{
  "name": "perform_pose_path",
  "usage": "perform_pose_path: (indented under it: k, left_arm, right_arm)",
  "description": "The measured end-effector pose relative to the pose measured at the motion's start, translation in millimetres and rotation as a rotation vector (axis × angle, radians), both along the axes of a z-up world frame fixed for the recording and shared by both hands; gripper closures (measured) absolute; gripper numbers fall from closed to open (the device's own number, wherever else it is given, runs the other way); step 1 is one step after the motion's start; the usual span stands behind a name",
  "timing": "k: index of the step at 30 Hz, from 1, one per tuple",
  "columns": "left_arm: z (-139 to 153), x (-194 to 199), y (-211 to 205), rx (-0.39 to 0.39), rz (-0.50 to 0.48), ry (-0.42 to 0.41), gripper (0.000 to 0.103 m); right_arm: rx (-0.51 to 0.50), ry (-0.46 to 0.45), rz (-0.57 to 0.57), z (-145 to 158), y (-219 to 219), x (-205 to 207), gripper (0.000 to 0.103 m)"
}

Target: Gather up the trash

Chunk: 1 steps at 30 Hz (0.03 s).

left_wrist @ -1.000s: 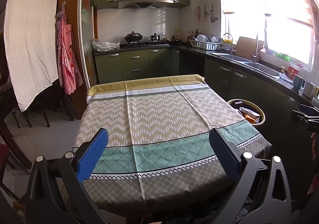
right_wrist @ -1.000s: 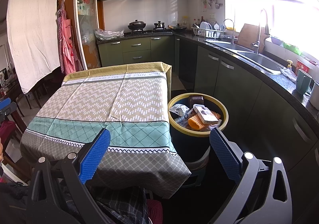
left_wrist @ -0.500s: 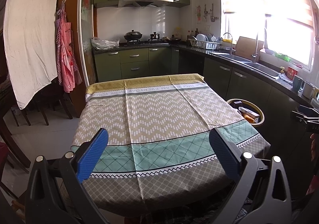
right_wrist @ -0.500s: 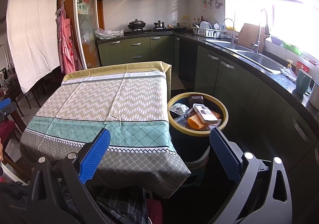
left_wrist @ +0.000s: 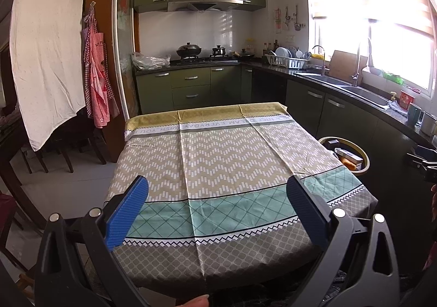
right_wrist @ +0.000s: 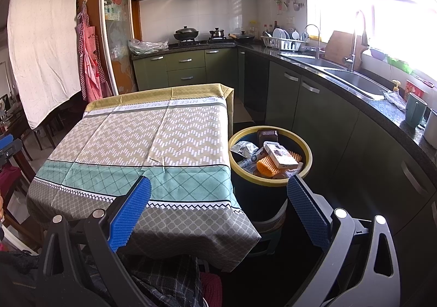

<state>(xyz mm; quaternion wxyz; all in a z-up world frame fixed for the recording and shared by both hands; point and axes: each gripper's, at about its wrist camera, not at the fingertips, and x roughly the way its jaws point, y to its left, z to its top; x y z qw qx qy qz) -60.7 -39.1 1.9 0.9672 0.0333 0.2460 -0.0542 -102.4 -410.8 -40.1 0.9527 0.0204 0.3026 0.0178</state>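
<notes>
A dark trash bin with a yellow rim [right_wrist: 307,152] stands right of the table; it also shows in the left wrist view [left_wrist: 366,159]. It holds several pieces of trash: a white box [right_wrist: 281,155], an orange foam net [right_wrist: 266,166], a silver wrapper [right_wrist: 245,148] and a brown pack [right_wrist: 267,136]. The table under a patterned cloth [left_wrist: 224,159] carries nothing. My left gripper [left_wrist: 218,189] is open and empty over the table's near edge. My right gripper [right_wrist: 220,191] is open and empty near the table's right corner, beside the bin.
Green kitchen cabinets and a dark counter [right_wrist: 382,105] with a sink run along the right and back. A stove with pots [left_wrist: 188,51] is at the back. A white sheet [left_wrist: 46,47] and a red apron [left_wrist: 97,80] hang at the left, with chairs below.
The left wrist view has drifted slightly, so the table sits a little higher and to the right. The right gripper has barely moved. Both stay open.
</notes>
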Motion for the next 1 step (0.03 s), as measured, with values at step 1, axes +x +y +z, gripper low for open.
perform_pose_path:
  k: [1]
  left_arm:
    - [0.8, -0.5, 0.2, 0.001, 0.002, -0.002, 0.007]
  right_arm:
    - [0.0, 0.001, 0.0, -0.1, 0.0, 0.5, 0.005]
